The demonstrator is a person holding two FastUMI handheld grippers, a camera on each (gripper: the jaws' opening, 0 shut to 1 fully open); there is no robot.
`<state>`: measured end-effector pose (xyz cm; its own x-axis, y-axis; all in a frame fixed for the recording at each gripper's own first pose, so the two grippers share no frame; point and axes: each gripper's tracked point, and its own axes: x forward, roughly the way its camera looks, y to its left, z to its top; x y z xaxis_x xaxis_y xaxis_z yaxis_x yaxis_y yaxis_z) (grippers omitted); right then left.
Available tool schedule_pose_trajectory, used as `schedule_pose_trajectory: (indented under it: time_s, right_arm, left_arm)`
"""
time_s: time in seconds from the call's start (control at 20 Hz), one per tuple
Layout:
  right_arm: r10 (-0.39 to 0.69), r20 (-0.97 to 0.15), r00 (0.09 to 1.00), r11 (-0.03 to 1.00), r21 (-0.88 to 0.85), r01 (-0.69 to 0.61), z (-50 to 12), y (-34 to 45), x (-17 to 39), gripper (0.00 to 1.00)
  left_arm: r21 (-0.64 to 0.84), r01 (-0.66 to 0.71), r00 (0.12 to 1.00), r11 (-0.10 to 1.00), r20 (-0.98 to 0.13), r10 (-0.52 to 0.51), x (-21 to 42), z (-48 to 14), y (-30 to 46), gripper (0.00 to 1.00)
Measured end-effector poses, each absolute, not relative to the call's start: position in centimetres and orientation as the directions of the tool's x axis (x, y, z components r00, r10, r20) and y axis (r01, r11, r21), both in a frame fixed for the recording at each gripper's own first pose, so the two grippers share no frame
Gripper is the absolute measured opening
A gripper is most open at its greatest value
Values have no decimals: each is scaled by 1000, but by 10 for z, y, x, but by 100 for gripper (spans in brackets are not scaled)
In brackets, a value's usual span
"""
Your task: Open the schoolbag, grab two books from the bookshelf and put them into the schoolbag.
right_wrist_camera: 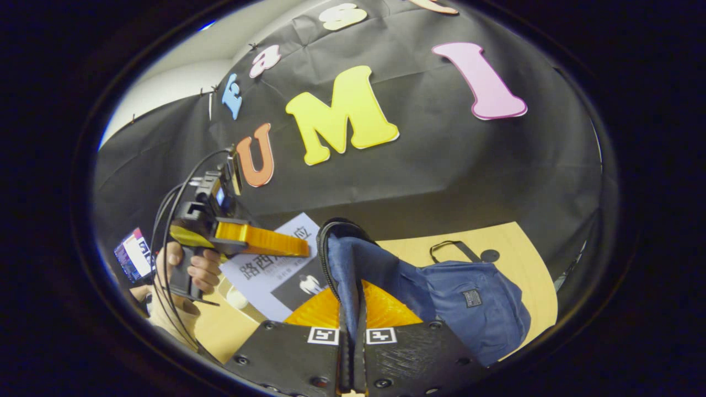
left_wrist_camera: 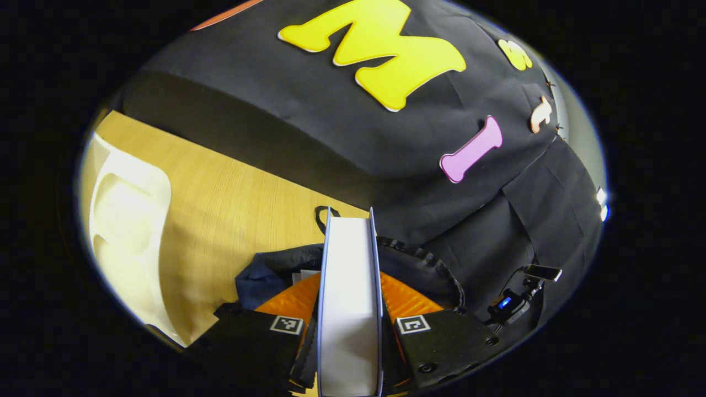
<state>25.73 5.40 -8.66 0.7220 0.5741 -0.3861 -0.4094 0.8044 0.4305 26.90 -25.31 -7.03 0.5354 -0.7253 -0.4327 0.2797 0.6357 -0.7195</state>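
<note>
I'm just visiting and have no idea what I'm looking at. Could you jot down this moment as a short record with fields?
Setting: wooden table in a booth
Left gripper: shut on a book, held edge-on over the bag's opening
Right gripper: shut on the edge of the blue schoolbag, lifting the opening wide
Schoolbag: lying on the table, zip open
Book: not yet inside, its cover visible in the right gripper view
Person: a hand holds the left gripper
Other: white bookshelf at the table's side

The schoolbag [right_wrist_camera: 458, 300] lies on the worktop [right_wrist_camera: 518, 248], its opening rim held between the right claw's [right_wrist_camera: 351, 353] fingers. Left of it, the book [right_wrist_camera: 276, 270] stands in the left claw [right_wrist_camera: 287, 245] over the opening. In the left gripper view, the bookshelf [left_wrist_camera: 127, 220] sits at the worktop's far left.
</note>
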Motion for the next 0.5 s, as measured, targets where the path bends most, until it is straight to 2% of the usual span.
schedule_pose_trajectory:
  time_s: [0.15,0.3,0.35,0.4,0.5]
  right_arm:
    - [568,-402,718,814,402,-419,-84,66,259,2]
    - [549,-407,730,829,376,-414,-77,70,262,3]
    - [545,-406,733,832,371,-412,-74,71,264,3]
    - [540,-410,735,836,363,-412,-73,73,263,3]
    - [539,-415,733,839,345,-421,-72,77,265,3]
  left_arm:
    - [-748,245,581,617,-396,-711,278,-84,-270,47]
    - [-814,197,628,546,-323,-708,287,-98,-281,47]
    - [-836,184,640,516,-297,-708,287,-104,-285,52]
    - [-858,170,649,485,-272,-710,289,-107,-288,47]
    - [-895,149,655,421,-230,-720,289,-117,-300,47]
